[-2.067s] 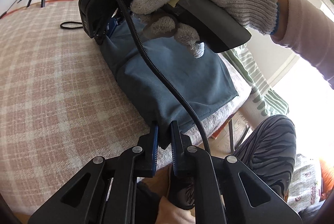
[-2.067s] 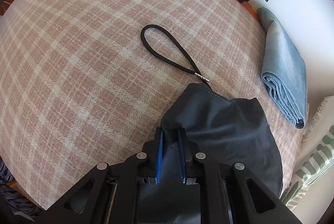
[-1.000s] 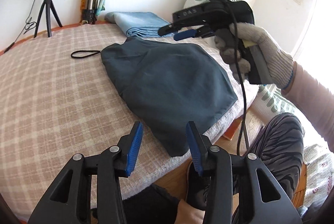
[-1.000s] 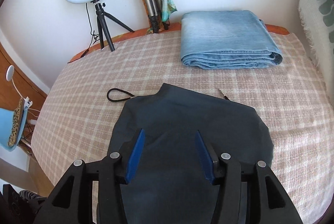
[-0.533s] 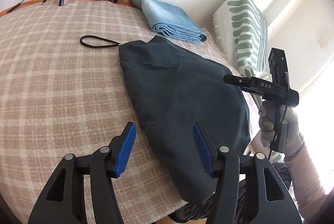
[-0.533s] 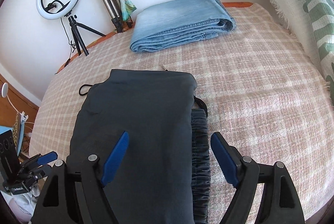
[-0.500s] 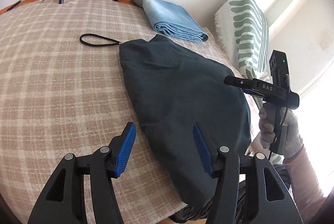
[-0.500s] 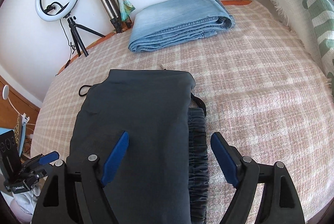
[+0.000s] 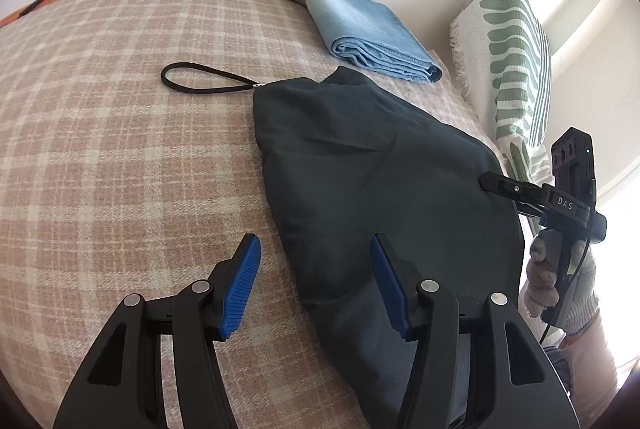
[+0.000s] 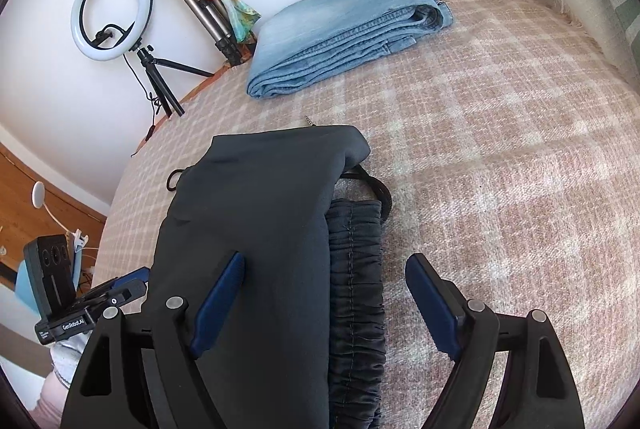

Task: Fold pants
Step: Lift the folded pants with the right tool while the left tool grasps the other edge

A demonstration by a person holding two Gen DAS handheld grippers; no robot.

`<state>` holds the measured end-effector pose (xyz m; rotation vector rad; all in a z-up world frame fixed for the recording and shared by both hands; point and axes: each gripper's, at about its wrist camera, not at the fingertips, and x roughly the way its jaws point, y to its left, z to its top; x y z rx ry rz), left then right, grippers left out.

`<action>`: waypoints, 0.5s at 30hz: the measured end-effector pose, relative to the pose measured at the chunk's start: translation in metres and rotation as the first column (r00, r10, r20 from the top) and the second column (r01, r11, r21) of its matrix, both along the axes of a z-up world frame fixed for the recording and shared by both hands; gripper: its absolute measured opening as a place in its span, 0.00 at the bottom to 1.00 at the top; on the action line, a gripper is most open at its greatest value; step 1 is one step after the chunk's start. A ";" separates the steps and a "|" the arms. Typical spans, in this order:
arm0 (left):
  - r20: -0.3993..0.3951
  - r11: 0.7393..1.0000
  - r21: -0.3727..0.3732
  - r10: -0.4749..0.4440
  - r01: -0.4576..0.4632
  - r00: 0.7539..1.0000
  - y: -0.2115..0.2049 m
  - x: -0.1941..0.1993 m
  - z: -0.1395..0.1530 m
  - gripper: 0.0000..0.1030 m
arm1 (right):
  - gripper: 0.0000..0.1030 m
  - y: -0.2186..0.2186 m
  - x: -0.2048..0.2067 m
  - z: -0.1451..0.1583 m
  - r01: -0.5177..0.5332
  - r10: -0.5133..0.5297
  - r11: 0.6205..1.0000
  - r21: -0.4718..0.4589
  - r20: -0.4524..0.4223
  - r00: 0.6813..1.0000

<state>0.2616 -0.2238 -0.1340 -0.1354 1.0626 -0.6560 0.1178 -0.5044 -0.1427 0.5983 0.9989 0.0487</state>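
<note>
Now dark pants folded on plaid blanket, both grippers open.

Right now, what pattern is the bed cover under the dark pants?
Pink-and-cream plaid bed cover; clearest in the right wrist view.

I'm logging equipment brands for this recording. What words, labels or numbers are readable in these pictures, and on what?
"DAS": white letters on the black body of the right gripper, seen from the left wrist view.
"GenRobot.AI": small white print on the side of the left gripper, seen from the right wrist view; tiny, so the reading is a little uncertain.
No print is readable on the dark pants, the folded jeans or the ring light.
</note>
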 end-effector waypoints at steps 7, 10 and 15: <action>0.030 0.999 0.042 -0.007 0.006 1.000 -0.013 0.005 -0.002 0.54 | 0.87 0.002 0.007 -0.011 -0.049 0.050 0.998 0.042 -0.013 0.999; 0.047 0.997 0.070 -0.018 0.015 0.999 -0.019 0.006 -0.004 0.54 | 0.89 0.005 0.010 -0.011 -0.073 0.073 0.997 0.032 -0.005 0.997; 0.028 0.998 0.067 -0.024 0.022 0.999 -0.021 0.008 -0.008 0.54 | 0.90 0.009 0.013 -0.013 -0.090 0.090 0.996 0.022 0.018 0.996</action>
